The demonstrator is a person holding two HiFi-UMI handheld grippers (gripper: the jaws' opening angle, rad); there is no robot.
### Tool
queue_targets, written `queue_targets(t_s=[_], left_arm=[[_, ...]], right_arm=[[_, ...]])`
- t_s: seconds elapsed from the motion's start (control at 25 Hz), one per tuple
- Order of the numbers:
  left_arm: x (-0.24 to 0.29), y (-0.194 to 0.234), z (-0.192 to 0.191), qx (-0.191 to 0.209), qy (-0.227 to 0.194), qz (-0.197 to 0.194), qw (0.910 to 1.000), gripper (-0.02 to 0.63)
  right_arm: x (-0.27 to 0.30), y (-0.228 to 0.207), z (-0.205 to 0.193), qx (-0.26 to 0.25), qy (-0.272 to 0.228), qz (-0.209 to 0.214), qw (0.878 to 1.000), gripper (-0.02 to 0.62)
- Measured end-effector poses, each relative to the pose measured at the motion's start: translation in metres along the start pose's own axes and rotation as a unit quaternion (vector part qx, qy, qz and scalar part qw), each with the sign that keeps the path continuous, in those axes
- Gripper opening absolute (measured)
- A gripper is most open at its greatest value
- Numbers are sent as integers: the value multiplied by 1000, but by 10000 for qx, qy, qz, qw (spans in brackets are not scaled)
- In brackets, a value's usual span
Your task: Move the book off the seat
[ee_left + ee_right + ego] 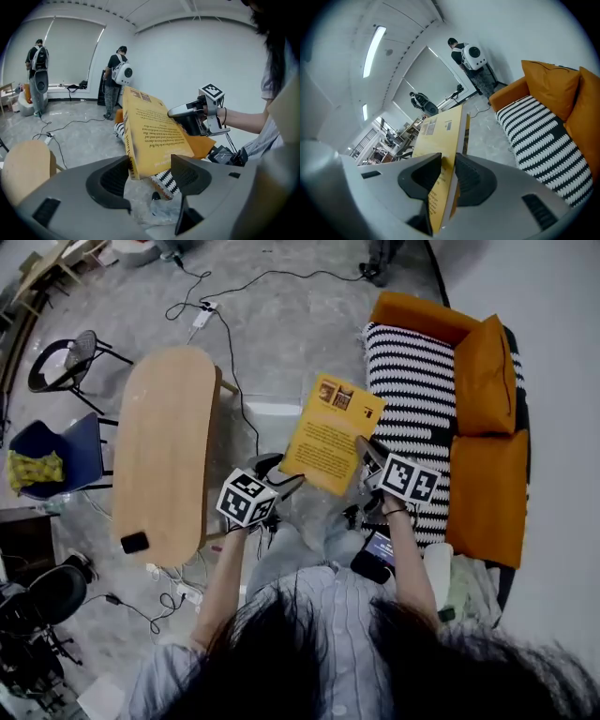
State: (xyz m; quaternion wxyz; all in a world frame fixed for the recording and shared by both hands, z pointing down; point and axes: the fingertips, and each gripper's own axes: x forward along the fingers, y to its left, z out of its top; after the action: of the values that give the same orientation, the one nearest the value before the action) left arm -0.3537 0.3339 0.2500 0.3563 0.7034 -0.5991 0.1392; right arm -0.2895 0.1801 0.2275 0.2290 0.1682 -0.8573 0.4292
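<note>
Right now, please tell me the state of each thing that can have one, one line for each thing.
book: closed, tilted, up in the air beside the sofa, not on the seat.
left gripper: shut on the book's lower corner.
right gripper: shut on the book's edge.
sofa: seat free of the book, striped cover spread on it.

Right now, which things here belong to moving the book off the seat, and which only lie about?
Belong to the job: book, left gripper, right gripper, striped seat.
Just lying about: wooden table, black chair, floor cables, orange cushion.
</note>
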Motion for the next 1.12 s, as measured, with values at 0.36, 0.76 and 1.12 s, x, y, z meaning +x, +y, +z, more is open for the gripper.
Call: queue_targets(t_s=[0.36,0.76,1.12], left_arm=[[-110,58,-64,-648,-398,395,9963,284],[-205,118,-106,-1318,-955,1141,9800,284],[-264,163,-147,-2108,-1360,1854,9501,284]], right_arm=[[69,117,-63,-513,381,299,9975,100],[145,230,-106,-1243,1107,761,9831,100],[213,314,-150,-1946,1929,1246,9536,100]])
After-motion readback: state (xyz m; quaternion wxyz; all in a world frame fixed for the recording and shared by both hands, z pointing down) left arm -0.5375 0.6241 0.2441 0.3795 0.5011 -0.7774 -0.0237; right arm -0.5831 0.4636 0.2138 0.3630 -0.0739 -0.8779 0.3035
